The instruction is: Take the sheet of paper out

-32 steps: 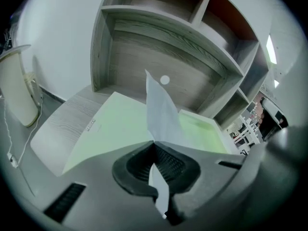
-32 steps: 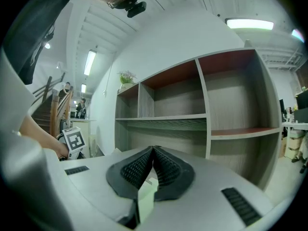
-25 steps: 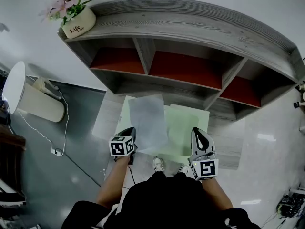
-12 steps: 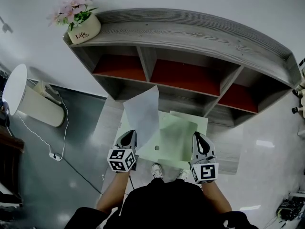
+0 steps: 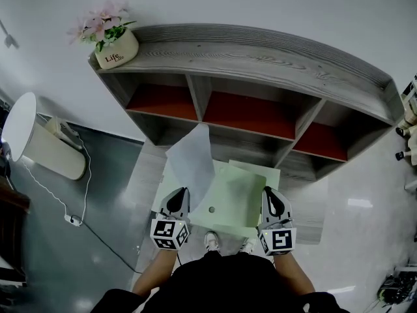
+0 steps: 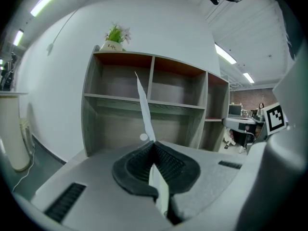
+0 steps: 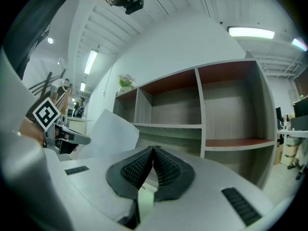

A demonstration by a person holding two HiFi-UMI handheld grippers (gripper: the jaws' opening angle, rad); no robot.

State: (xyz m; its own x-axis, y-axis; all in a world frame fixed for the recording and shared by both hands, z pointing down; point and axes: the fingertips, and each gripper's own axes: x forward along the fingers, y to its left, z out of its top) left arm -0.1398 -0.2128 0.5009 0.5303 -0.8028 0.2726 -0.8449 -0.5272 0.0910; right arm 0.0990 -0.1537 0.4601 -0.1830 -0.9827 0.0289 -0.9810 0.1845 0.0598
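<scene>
text "Life" | on white flower pot | pot atop grey shelf unit

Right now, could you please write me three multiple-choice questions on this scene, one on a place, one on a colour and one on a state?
1. Where does the white flowerpot with pink blossoms stand?
A. On top of the grey wooden shelf unit, at its left end in the head view
B. Inside the middle compartment
C. Inside the right-hand compartment

2. What colour is the flat folder that the right hand-held gripper grips?
A. Red
B. Pale green
C. Black

3. What is the state of the left hand-held gripper?
A. Open and empty
B. Shut on the white sheet of paper
C. Shut with nothing between its jaws

Answers:
1 A, the pot sits on the end of the top board.
2 B, pale green shows in the head view and between the right jaws.
3 B, the left gripper view shows the pads pressed on the sheet's edge.
</scene>
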